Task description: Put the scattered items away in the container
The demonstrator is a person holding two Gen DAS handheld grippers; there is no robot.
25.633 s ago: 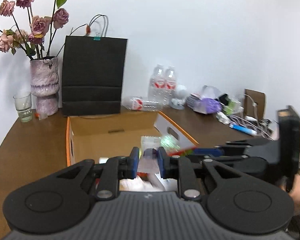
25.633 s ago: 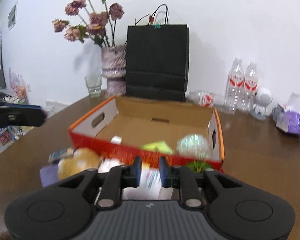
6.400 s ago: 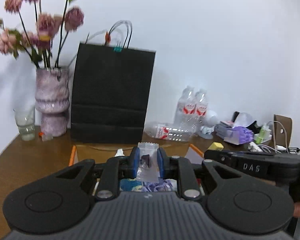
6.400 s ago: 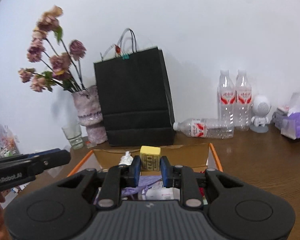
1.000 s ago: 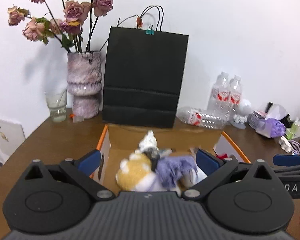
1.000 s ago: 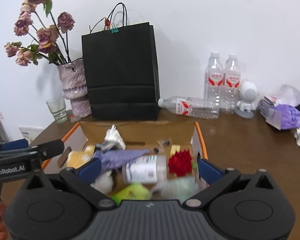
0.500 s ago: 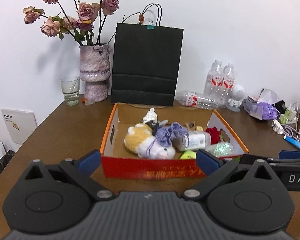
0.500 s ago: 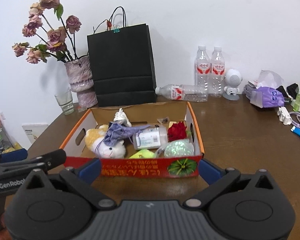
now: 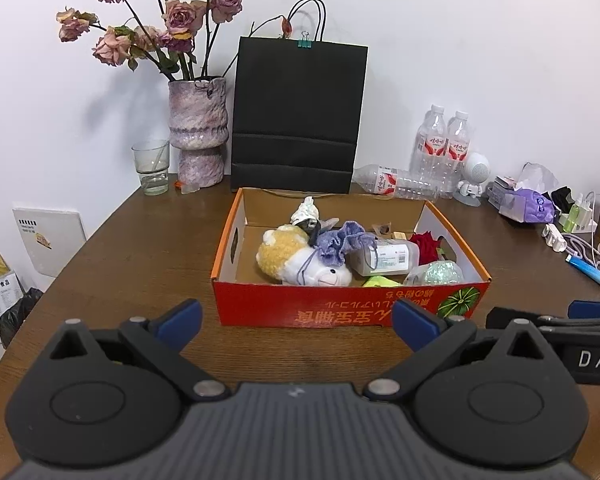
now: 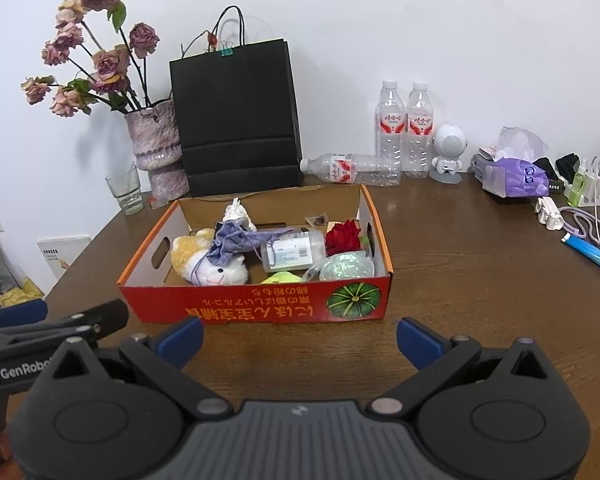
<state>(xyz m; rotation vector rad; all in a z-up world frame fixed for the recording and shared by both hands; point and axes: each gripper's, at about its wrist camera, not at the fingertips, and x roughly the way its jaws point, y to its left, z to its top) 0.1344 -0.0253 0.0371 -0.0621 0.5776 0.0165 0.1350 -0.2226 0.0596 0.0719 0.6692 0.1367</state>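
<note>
Before box: left gripper, right gripper both spread, empty.

"DAS" shows on the right gripper; "GenRob" shows on the left gripper; the box print is unreadable.

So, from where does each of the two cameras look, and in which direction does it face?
Left wrist view: sits on the left tongs, open, facing the red cardboard box and white wall; the right tongs show at its right edge.
Right wrist view: sits on the right tongs, open, facing the same box from further right; the left tongs show at its left edge.
Both share the box, the black paper bag and the purple ceramic vase.
</note>
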